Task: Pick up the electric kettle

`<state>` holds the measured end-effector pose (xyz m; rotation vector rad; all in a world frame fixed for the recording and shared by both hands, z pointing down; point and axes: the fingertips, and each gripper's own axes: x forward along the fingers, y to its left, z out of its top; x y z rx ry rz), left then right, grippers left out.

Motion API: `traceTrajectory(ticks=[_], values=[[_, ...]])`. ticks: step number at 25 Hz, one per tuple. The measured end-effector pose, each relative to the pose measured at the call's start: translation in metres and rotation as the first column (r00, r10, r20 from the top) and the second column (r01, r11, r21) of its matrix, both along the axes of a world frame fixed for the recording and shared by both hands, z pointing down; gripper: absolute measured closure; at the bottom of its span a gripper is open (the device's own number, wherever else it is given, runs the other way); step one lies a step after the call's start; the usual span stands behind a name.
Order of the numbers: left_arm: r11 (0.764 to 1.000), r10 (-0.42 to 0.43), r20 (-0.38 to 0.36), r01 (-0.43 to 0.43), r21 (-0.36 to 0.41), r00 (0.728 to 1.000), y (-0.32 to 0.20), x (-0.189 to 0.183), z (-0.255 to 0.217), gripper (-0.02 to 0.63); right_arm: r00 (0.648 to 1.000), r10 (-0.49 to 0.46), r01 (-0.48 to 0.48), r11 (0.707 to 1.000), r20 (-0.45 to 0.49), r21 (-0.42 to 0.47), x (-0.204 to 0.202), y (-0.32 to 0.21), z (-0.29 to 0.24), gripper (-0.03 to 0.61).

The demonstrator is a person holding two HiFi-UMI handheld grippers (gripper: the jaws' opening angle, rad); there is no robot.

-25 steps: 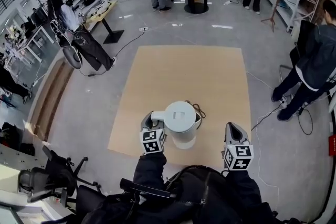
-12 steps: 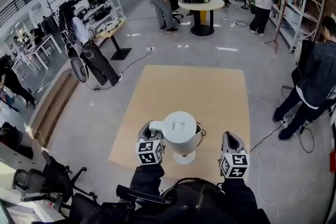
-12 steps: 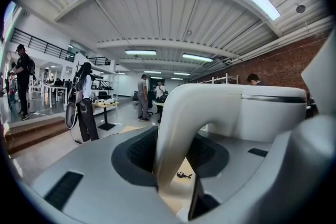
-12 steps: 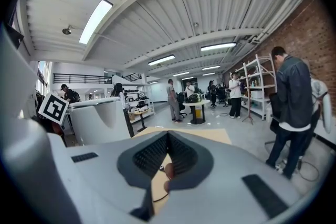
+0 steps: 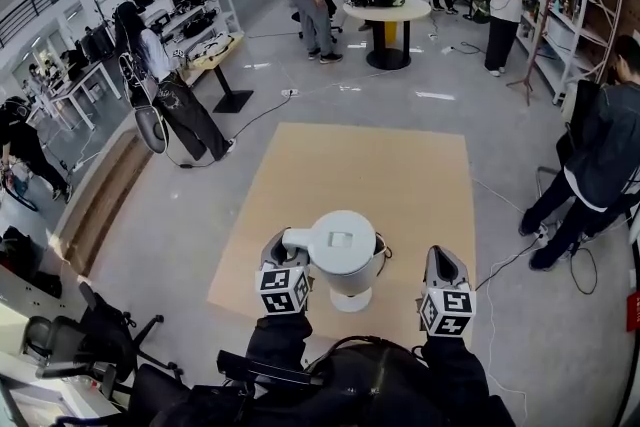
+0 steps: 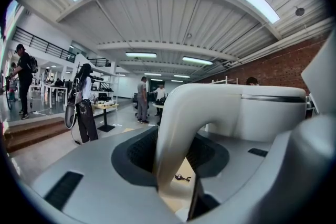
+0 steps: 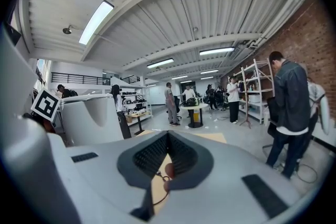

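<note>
Workshop floor, tan mat (image 5: 380, 165) laid flat, people standing well behind it. White electric kettle (image 5: 343, 250) sits over the mat's near edge, roughly mid-width, and its round base (image 5: 350, 302) shows just below it on the mat. Left gripper (image 5: 283, 240) has its jaws clamped on the kettle's handle (image 6: 176, 128). Right gripper (image 5: 440, 260) is near the mat's near right corner, apart from the kettle, jaws closed together with nothing between them.
</note>
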<state>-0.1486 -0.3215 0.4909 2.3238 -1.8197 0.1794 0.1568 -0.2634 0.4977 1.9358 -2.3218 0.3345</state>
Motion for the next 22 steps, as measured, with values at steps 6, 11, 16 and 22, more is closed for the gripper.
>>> traceTrajectory(ticks=[6,11,16,22], values=[[1.000,-0.008,0.002,0.008,0.000,1.000,0.003,0.000,-0.002,0.476,1.000,-0.003,0.003,1.000,-0.011,0.004,-0.003,-0.001,-0.002,0.578],[1.000,-0.013,-0.010,0.014,0.009,1.000,0.004,0.001,-0.005,0.476,1.000,0.001,-0.001,1.000,-0.018,0.013,-0.002,-0.001,-0.004,0.578],[1.000,-0.023,-0.008,0.023,0.018,1.000,0.007,0.004,-0.009,0.476,1.000,-0.004,0.004,1.000,-0.025,0.030,0.000,-0.001,-0.007,0.578],[0.999,-0.033,0.005,0.033,0.015,0.999,0.014,0.004,-0.008,0.476,1.000,0.001,0.000,0.998,-0.025,0.056,0.001,0.003,-0.013,0.578]])
